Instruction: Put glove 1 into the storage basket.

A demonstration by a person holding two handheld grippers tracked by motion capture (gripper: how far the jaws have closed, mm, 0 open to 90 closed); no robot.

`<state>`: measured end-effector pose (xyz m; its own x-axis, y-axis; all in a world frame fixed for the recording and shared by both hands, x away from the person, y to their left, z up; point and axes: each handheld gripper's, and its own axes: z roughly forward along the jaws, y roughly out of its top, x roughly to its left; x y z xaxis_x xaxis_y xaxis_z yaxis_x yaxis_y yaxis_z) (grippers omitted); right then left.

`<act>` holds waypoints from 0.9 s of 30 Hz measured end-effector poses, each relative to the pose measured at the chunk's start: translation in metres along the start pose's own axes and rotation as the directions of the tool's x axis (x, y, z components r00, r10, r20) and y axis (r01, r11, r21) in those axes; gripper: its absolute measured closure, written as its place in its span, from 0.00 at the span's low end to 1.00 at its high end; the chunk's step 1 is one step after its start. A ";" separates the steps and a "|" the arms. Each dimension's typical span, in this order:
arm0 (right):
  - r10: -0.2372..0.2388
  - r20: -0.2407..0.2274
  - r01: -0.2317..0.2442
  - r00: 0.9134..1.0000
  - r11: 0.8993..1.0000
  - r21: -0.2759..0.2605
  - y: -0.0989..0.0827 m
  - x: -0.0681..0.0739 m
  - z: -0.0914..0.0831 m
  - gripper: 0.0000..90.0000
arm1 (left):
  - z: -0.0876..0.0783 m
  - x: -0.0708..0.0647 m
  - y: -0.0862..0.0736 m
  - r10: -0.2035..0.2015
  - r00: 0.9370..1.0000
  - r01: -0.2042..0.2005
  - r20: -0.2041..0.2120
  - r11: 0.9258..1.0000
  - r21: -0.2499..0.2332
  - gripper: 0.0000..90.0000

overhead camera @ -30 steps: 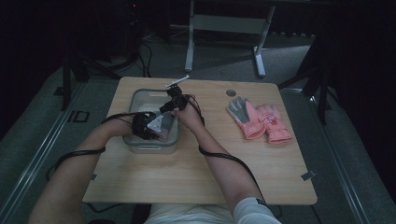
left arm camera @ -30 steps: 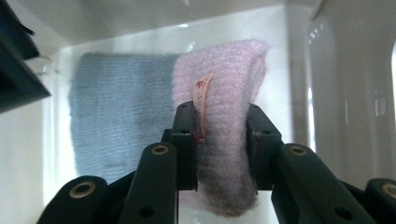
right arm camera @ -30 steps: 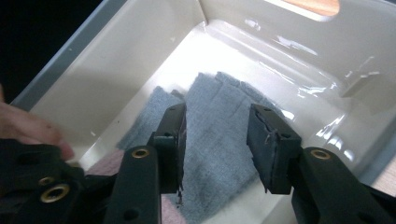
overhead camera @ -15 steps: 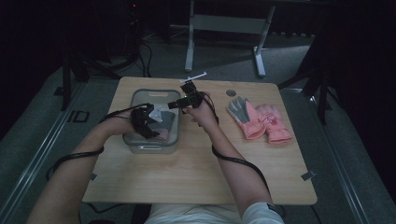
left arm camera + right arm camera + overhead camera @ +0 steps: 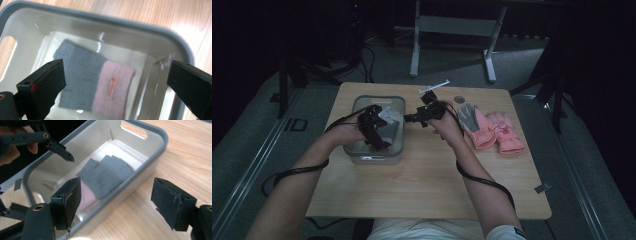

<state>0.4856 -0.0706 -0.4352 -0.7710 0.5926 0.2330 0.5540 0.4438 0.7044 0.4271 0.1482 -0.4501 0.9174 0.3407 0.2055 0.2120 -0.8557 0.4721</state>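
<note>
Two grippers, left gripper and right gripper, jaws just spread empty, flank one bin holding one folded cloth.

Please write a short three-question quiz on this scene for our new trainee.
1. What lies in the bin?
2. True or false: the left gripper is clamped on the cloth.
3. The gloves lie on which side of the bin in the high view? A) left B) right C) inside it

Key:
1. A folded grey and pink cloth, flat on the bottom.
2. False. Its jaws have just been opening and stand wide apart above the cloth, with nothing pressed between them. The right gripper is open too, beside the bin over the table.
3. B
</note>
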 end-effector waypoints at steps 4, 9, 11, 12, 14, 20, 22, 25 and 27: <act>-0.018 0.005 0.018 1.000 0.999 -0.041 -0.008 -0.005 -0.017 0.23 | -0.002 -0.006 0.012 -0.021 0.999 0.022 0.030 0.999 -0.050 0.02; -0.038 0.035 0.041 0.999 0.997 -0.071 -0.019 -0.015 -0.035 0.18 | 0.001 -0.018 0.029 -0.018 1.000 0.020 0.019 0.996 -0.090 0.02; -0.039 0.044 0.042 0.998 0.997 -0.066 -0.025 -0.020 -0.041 0.18 | 0.002 -0.023 0.034 -0.020 1.000 0.021 0.010 0.995 -0.100 0.02; -0.033 0.044 0.035 0.999 0.998 -0.060 -0.027 -0.021 -0.042 0.18 | 0.002 -0.027 0.038 -0.019 1.000 0.020 0.010 0.994 -0.110 0.02; 0.006 0.062 -0.002 0.998 0.998 -0.055 -0.033 -0.027 -0.046 0.18 | 0.003 -0.033 0.044 -0.017 1.000 0.019 0.018 0.992 -0.122 0.02; 0.011 0.096 -0.003 0.995 0.997 -0.076 -0.049 -0.037 -0.058 0.16 | 0.007 -0.048 0.059 -0.025 0.999 0.031 0.039 0.988 -0.149 0.02; 0.001 0.109 0.007 0.994 0.997 -0.075 -0.053 -0.039 -0.063 0.18 | 0.010 -0.054 0.063 -0.026 0.999 0.030 0.032 0.989 -0.146 0.02; 0.010 0.138 0.005 0.990 0.994 -0.107 -0.058 -0.045 -0.074 0.26 | 0.013 -0.064 0.068 -0.021 0.999 0.027 0.040 0.988 -0.151 0.02; 0.010 0.177 0.011 0.984 0.993 -0.121 -0.061 -0.049 -0.081 0.37 | 0.015 -0.072 0.071 -0.026 0.999 0.033 0.045 0.985 -0.171 0.02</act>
<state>0.4643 -0.1810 -0.4351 -0.6975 0.7068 0.1180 0.5032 0.3658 0.7829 0.3813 0.0572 -0.4438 0.9259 0.3449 0.1543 0.1819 -0.7647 0.6181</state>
